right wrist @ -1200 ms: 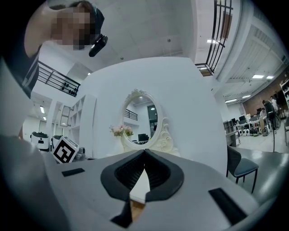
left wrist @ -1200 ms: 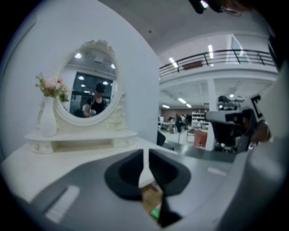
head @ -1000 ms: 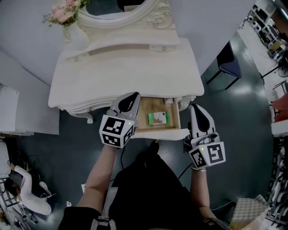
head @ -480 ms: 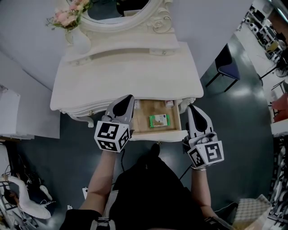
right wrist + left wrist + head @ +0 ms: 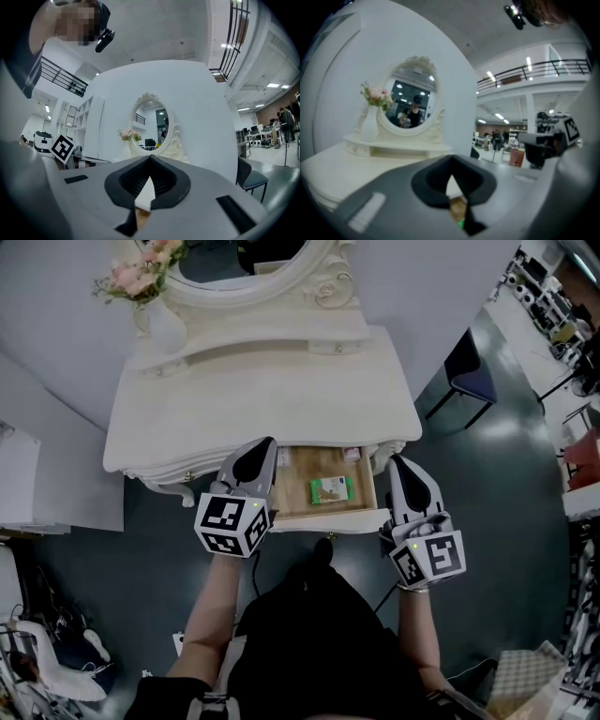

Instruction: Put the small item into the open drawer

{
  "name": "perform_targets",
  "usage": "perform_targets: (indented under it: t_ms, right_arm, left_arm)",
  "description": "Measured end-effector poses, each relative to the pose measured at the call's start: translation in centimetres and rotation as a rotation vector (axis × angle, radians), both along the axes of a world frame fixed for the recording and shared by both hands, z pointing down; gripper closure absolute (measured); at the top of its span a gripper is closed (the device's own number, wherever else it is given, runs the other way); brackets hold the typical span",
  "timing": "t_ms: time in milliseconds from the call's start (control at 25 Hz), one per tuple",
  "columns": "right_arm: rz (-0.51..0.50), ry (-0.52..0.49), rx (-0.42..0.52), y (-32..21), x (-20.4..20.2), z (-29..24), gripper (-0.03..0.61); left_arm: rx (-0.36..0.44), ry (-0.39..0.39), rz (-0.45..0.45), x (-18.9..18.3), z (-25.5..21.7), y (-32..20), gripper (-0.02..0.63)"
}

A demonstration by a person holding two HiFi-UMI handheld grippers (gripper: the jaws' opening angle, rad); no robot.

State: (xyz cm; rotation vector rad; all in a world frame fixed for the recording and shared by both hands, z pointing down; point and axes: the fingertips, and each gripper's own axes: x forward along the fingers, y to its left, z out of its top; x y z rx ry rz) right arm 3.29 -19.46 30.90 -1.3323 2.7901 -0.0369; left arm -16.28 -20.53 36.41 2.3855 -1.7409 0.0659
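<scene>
A person in dark clothing stands at a cream-white dressing bench and holds a tool in each hand on either side of its open drawer. The small item, a green packet, lies flat on the drawer's wooden floor, right of the drawer's middle, and neither tool touches it. The left tool hovers just beside the drawer's left edge, tips pointing away from the person toward the bench top. Its jaws are clenched together with nothing between them. Its marker cube sits just outside the drawer's front left corner, above a bare forearm. The right tool hangs just outside the drawer's right side and points the same way, jaws pressed tip to tip and likewise empty. Behind the drawer, at the far edge of the bench, rises an oval mirror in a carved white frame. Behind the drawer and to its left, a white vase carries pink flowers. Well to the right of the drawer, clear of the bench, a dark blue chair stands on the dark floor. The left gripper view looks across the bench top to the mirror, with the drawer's wood and a sliver of green showing below the closed tips.
</scene>
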Motion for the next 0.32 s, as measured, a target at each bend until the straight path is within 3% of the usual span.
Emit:
perform_targets:
  t_ms: [320]
  right_arm:
    - [0.003,-0.001,-0.002,-0.40,-0.05,0.34,0.581]
  left_arm:
    - [0.006,0.002,0.006,0.14,0.06,-0.56,0.606]
